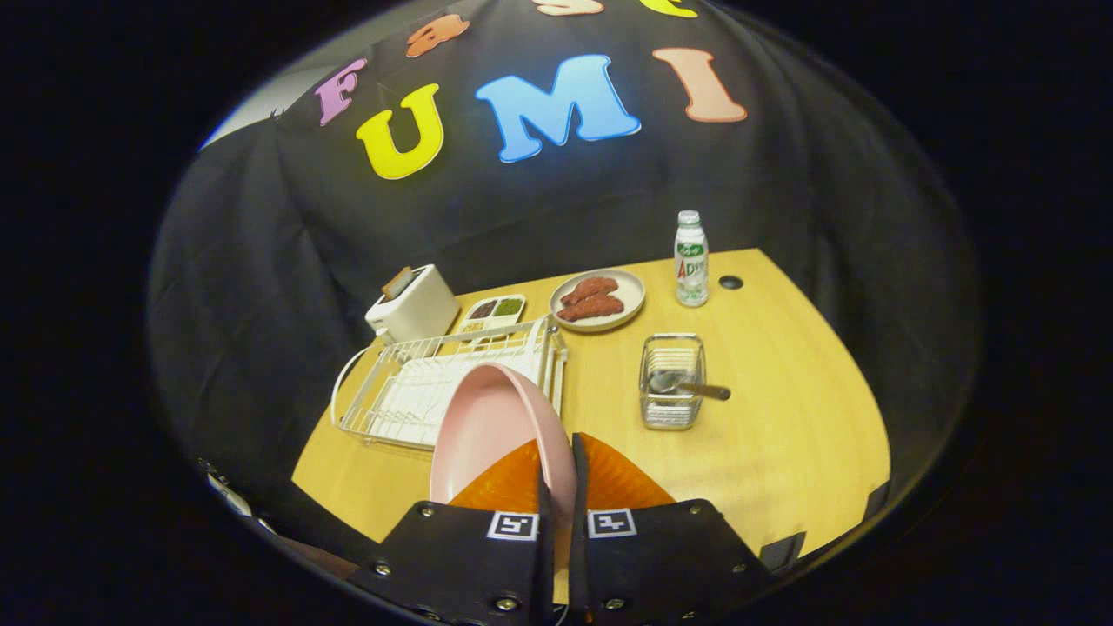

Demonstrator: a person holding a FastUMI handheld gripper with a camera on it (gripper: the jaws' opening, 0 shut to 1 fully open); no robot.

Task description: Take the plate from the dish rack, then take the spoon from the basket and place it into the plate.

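A pink plate (487, 426) stands on edge between my fingers, lifted above the table in front of the white wire dish rack (409, 391). My gripper (556, 469) is shut on the plate's rim, one finger on each face. Beyond the fingers and to the right stands a small wire basket (671, 382) with a metal spoon (691, 386) lying in it, its handle poking out over the right side.
On the wooden table (783, 417) behind the rack are a white toaster (413, 304), a small divided tray (494, 311), a plate of reddish food (598, 300) and a bottle (691, 259). A bare stretch of table lies right of the basket.
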